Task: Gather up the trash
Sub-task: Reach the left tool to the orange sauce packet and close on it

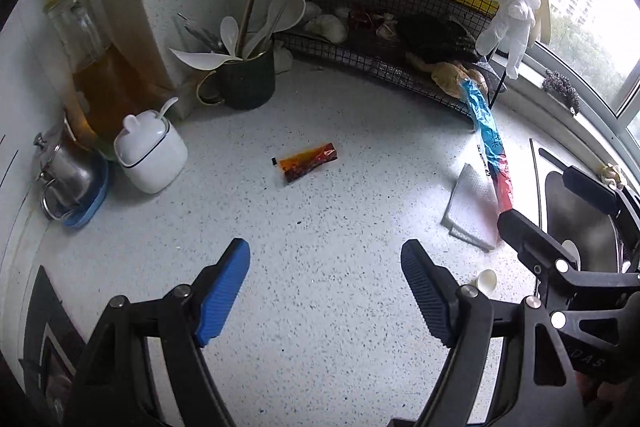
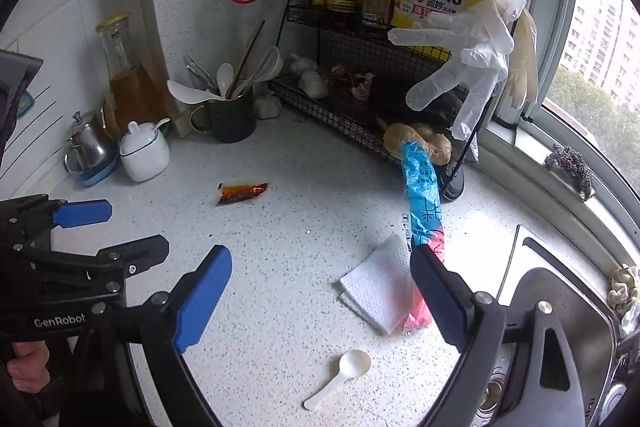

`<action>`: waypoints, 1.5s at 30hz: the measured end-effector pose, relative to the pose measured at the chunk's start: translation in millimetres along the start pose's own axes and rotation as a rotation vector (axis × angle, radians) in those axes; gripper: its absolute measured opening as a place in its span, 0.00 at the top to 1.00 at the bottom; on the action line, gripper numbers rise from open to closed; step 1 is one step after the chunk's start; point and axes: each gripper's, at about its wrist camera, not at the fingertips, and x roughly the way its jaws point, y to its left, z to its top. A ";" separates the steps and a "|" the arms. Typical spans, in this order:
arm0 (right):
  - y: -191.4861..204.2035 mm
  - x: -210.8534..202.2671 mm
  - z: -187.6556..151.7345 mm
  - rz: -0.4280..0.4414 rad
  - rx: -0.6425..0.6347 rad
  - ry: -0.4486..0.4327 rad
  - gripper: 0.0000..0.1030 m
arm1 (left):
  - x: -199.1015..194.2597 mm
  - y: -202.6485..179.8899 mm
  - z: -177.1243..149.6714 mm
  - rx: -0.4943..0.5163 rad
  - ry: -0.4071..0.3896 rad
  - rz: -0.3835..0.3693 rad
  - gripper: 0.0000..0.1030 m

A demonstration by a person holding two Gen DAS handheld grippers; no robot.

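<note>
We hold our left claw (image 1: 326, 287) and right claw (image 2: 322, 301) both wide open and empty above the white speckled desk (image 1: 320, 219). The small red-orange sauce packet (image 1: 307, 166) lies mid-desk, apart from the folded white paper napkin (image 2: 376, 285) beside the blue-and-red plastic bag (image 2: 424, 215).

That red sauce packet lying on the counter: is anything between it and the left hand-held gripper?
Nothing visible. Only bare speckled counter lies between the open left hand-held gripper and the sauce packet.
</note>
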 end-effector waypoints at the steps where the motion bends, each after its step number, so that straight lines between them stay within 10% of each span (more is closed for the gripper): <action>1: 0.7 7.8 2.6 -0.012 0.012 0.015 0.10 | 8.2 2.7 5.4 0.017 0.013 -0.004 0.26; 15: -3.6 98.7 16.7 -0.092 0.168 0.161 0.09 | 123.9 25.1 60.0 0.171 0.183 -0.106 0.26; 31: -2.4 155.3 20.1 -0.150 0.211 0.218 0.09 | 178.4 19.6 78.0 0.323 0.164 -0.158 0.34; 45: -11.2 145.8 17.5 -0.134 0.218 0.204 0.09 | 160.9 -8.2 63.8 0.423 0.166 -0.207 0.95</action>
